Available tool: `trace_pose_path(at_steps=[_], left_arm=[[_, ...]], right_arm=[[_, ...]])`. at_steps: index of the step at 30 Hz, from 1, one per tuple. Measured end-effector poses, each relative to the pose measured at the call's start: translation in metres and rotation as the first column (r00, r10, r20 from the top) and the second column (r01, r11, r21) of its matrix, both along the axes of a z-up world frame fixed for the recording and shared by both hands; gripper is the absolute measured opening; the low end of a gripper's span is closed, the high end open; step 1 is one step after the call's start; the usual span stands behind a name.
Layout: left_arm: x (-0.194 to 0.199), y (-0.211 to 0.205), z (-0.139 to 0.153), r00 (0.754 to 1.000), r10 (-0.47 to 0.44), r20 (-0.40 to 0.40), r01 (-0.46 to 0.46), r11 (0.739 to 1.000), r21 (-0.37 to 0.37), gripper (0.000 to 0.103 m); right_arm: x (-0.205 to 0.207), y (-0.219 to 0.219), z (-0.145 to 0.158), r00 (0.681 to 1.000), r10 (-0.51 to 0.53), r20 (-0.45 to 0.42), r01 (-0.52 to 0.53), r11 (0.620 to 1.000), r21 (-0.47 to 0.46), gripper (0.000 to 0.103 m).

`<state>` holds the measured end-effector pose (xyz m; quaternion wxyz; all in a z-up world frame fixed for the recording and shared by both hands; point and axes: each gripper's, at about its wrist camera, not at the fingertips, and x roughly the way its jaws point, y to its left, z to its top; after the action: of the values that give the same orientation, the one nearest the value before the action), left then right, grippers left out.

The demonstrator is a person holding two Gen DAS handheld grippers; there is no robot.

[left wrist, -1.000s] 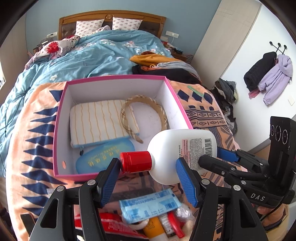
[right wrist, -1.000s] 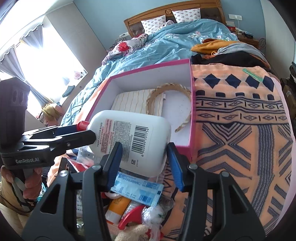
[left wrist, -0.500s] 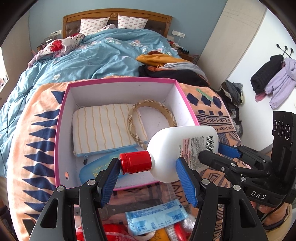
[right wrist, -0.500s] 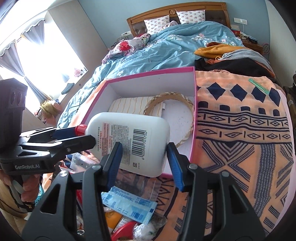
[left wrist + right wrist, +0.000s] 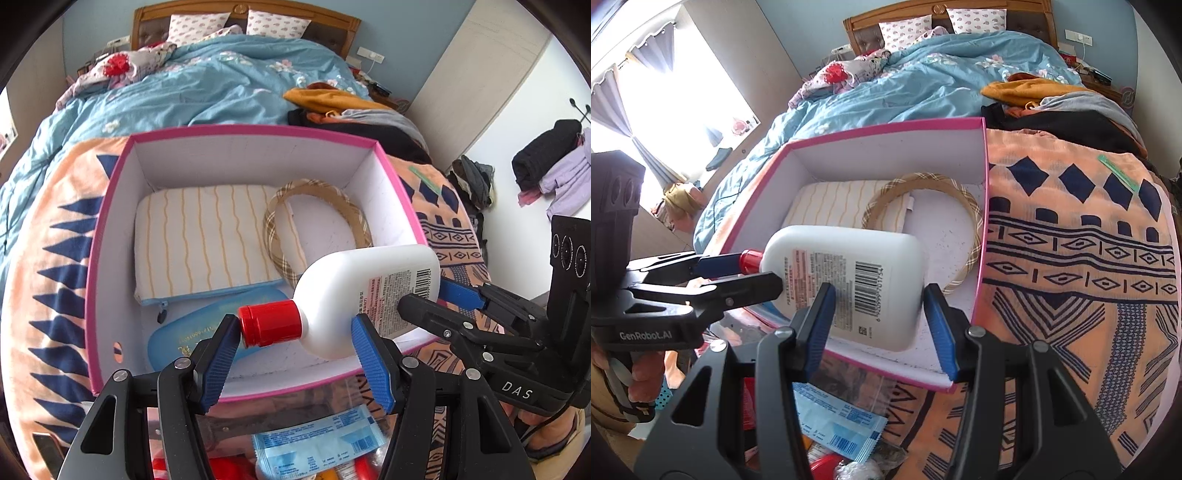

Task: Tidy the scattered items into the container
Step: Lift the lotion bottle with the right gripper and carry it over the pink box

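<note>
A bed (image 5: 207, 85) under a blue duvet and an orange patterned blanket (image 5: 1078, 258) is seen, with a pink-rimmed box (image 5: 110, 206) set on the blanket. A white bottle (image 5: 369, 291) with a red cap (image 5: 269, 323) is held lying sideways over the box's near corner, clamped by the left gripper (image 5: 295, 365) at its cap end and by the right gripper (image 5: 877, 328) at its base.

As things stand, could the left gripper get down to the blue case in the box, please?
Probably not yet. The left gripper is shut on the white bottle, cap and shoulder between its pads, and the right gripper grips the bottle's base. The blue case lies uncovered in the pink box just beneath.
</note>
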<state>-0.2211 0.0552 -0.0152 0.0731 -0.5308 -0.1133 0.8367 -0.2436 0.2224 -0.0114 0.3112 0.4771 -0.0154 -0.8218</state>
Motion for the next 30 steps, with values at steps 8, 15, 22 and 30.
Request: trace_pose_path(at_steps=[8,15,22,30], left_arm=[[-0.007,-0.002,-0.011,1.0,0.009,0.026,-0.009,1.0,0.0,0.064],[-0.012,-0.001,-0.026,0.998,0.003,0.059,-0.003,1.0,-0.002,0.064],[-0.015,0.001,-0.05,0.993,-0.005,0.121,0.005,1.0,-0.005,0.064],[-0.014,0.001,-0.056,0.992,-0.004,0.124,0.005,1.0,-0.003,0.062]], right_arm=[[-0.006,-0.007,-0.014,1.0,0.016,0.022,-0.016,0.999,0.033,0.053],[-0.007,-0.013,-0.02,0.999,0.031,0.021,-0.032,0.995,0.091,0.053],[-0.006,-0.024,-0.023,0.998,0.058,0.007,-0.058,0.982,0.179,0.053],[-0.005,-0.028,-0.027,0.998,0.064,0.003,-0.063,0.975,0.214,0.053]])
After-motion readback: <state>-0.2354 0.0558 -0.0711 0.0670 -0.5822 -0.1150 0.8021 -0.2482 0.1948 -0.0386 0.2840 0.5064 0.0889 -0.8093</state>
